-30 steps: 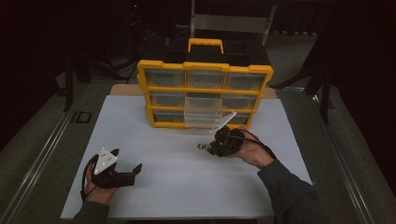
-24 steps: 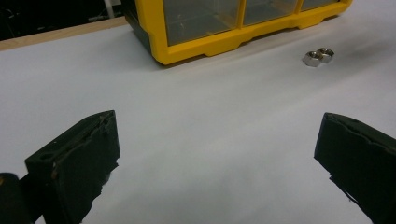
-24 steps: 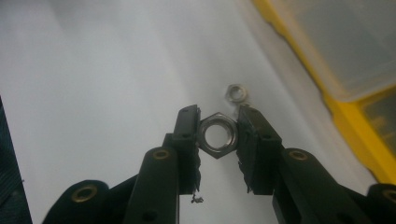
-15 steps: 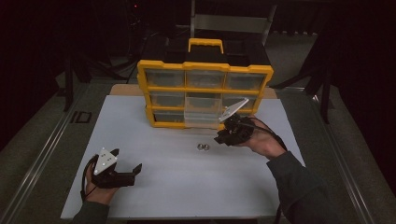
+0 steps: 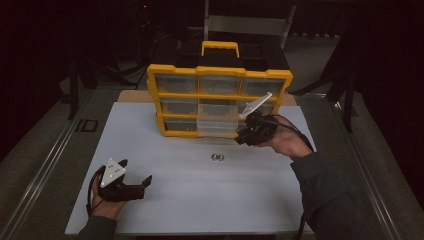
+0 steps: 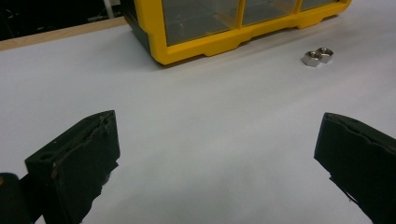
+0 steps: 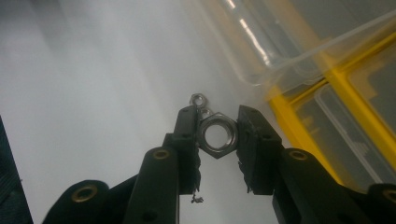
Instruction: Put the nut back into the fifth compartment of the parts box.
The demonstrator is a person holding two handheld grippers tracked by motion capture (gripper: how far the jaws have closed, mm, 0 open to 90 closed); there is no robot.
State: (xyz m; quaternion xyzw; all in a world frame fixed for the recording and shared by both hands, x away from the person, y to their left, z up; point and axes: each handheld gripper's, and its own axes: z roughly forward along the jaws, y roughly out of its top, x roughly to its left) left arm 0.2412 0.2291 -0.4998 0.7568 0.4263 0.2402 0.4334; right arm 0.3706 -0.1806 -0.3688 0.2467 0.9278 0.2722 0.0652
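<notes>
A steel hex nut (image 7: pixel 217 135) is clamped between the jaws of my right gripper (image 7: pixel 217 133), which is shut on it. In the high view the right gripper (image 5: pixel 246 136) hangs just in front of the yellow drawer organizer (image 5: pixel 220 97), beside its pulled-out clear drawer (image 5: pixel 216 127). Two more nuts (image 5: pixel 217 158) lie together on the white table, also seen as nuts (image 6: pixel 317 56) in the left gripper view and nuts (image 7: pixel 199 100) below the right jaws. My left gripper (image 5: pixel 142 185) rests open on the table at the near left, nothing between its fingers (image 6: pixel 77 156).
The organizer has a yellow handle (image 5: pixel 220 47) and clear drawers in three rows. The white sheet (image 5: pixel 200 200) covers the table, with a wooden edge (image 5: pixel 132 95) behind. A dark floor and metal rail (image 5: pixel 45 165) lie to the left.
The right gripper has lifted from the nuts on the table and moved back and right toward the organizer's open drawer, carrying one nut. The left gripper has stayed still.
</notes>
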